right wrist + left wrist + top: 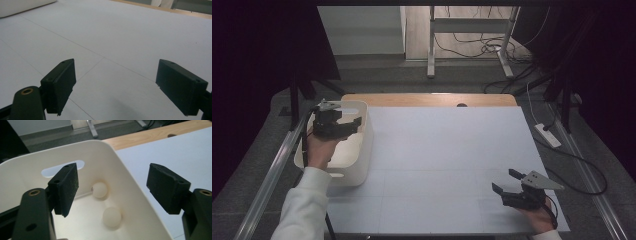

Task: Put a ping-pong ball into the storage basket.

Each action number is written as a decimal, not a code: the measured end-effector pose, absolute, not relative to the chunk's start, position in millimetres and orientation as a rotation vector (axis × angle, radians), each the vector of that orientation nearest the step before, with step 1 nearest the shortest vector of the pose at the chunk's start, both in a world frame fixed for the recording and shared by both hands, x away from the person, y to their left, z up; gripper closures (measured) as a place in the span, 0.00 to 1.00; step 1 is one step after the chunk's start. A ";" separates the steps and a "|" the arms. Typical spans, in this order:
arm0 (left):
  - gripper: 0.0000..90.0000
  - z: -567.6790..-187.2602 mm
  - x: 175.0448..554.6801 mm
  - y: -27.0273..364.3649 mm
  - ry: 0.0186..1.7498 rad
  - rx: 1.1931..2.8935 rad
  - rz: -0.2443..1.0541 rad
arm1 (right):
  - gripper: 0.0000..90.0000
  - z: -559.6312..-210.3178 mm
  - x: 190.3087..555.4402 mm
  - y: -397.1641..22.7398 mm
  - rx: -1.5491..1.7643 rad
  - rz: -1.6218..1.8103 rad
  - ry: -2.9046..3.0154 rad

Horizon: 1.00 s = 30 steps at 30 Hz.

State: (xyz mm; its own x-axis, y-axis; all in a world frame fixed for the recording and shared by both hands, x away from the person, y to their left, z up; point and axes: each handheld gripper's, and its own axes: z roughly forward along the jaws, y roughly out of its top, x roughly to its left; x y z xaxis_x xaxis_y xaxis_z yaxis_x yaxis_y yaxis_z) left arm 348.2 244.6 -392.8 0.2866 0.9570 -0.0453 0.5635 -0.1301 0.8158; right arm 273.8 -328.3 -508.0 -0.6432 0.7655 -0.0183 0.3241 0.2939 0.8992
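L gripper (354, 125) hangs over white plastic bin (364, 145) at left of high view, jaws wide apart, nothing between pads. Two white balls (112, 217) lie on bin floor directly below/ahead of it. R gripper (507, 182), lower right, spread wide, empty, well apart from bin; L nearer.

2 white balls (112, 217) in bin (130, 182)

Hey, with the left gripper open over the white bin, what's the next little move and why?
Probably lift the left gripper clear of the white bin: its fingers stand apart holding nothing, and two white balls already lie inside.
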 end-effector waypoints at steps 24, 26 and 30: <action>0.26 -368.1 308.2 209.0 1.094 1.750 0.566 | 0.18 -507.7 273.6 -327.9 0.975 1.312 2.117; 0.26 -368.3 305.4 203.8 1.076 1.756 0.556 | 0.18 -507.7 273.4 -328.0 0.973 1.312 2.117; 0.26 -370.2 301.3 196.4 1.048 1.759 0.534 | 0.18 -507.6 273.5 -328.5 0.973 1.307 2.117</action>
State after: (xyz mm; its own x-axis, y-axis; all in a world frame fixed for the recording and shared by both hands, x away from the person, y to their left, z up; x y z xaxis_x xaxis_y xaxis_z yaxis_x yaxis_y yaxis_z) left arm 301.3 196.4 -370.2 0.5309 0.8409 -0.1051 0.4094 -0.1460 0.9006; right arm 273.5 -328.5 -507.6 -0.6406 0.7676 -0.0219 0.3242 0.2961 0.8985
